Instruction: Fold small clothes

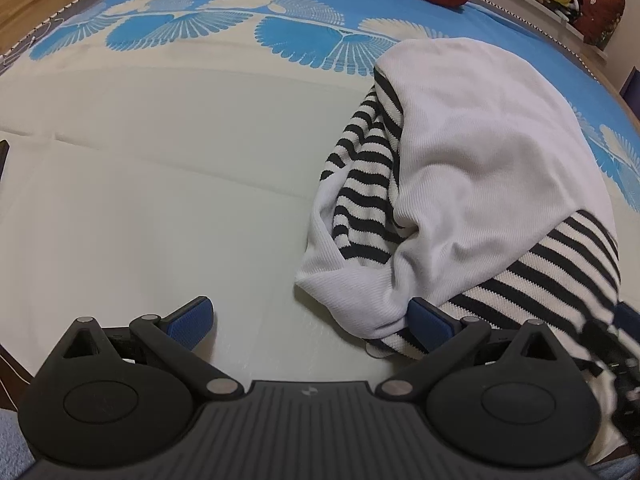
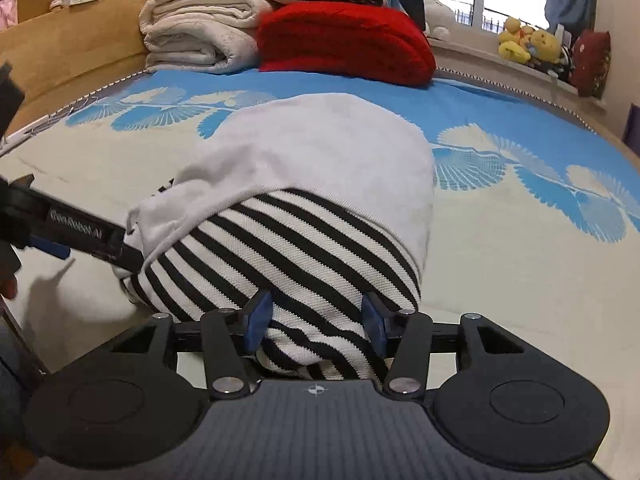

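A small garment, white rib fabric over black-and-white striped knit, lies bunched on the bed at the right of the left wrist view. My left gripper stands open on the sheet, its right pad against the garment's near hem and nothing pinched between the pads. In the right wrist view the striped knit fills the middle, with the white layer draped over its far side. My right gripper is open, with a fold of striped fabric lying loose between its blue pads. One of the left gripper's fingers reaches the garment's left edge.
The bed cover is cream near me and blue with fan patterns farther off. At the head lie folded white blankets and a red knit. Plush toys sit on the window sill, and a wooden headboard runs along the left.
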{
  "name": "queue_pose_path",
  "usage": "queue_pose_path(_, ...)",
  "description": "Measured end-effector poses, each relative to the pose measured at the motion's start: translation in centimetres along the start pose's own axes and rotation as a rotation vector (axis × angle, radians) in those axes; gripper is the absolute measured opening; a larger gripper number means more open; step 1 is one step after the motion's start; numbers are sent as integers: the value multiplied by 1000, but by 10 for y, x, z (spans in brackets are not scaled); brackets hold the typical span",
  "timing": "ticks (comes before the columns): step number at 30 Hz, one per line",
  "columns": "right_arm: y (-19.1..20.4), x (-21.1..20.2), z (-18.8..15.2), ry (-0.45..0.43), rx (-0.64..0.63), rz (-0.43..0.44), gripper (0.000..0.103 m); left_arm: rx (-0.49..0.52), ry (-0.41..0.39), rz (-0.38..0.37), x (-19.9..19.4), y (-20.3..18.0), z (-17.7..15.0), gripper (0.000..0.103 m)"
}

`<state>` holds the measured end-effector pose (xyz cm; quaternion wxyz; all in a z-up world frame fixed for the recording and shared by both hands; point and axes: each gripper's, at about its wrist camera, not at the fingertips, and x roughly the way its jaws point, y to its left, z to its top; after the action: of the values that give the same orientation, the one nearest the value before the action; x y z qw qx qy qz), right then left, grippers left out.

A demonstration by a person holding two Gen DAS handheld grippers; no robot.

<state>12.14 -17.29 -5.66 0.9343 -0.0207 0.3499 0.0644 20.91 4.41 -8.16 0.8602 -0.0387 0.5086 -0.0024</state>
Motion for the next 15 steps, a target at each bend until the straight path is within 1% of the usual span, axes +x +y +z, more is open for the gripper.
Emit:
queue_pose_path(2,-2,-11,8,-25,19,1,52,1,0,2,0,-1,0,103)
queue_pose_path(5,-4,-22,20,-114,21,-25,52,7,-1,6,0,-3,0,103)
queue_pose_path(7,-5,-20,24,-127,8,-49,56,9,-1,8,0,-4,0,103)
queue_pose_path(8,-6,-14,23,-104,3,-55,56,10,-1,9,0,-4,0,103)
queue_pose_path(9,-6,-4,20,-51,-1,-49,56,12,1,12,1,-5,0,103)
queue_pose_path(10,-7,11,15,31,-6,-15,57,14,7,12,2,-5,0,103)
queue_pose_path(11,-8,19,8,45,-14,11,60,10,12,7,2,-4,0,103)
queue_pose_path(12,-7,20,4,20,-37,21,65,0,17,3,3,-3,0,103)
queue_pose_path(13,-6,20,5,20,-56,28,66,-7,20,-1,3,-2,0,103)
queue_pose_path(15,-12,17,15,40,-19,55,66,-29,33,-26,1,2,0,103)
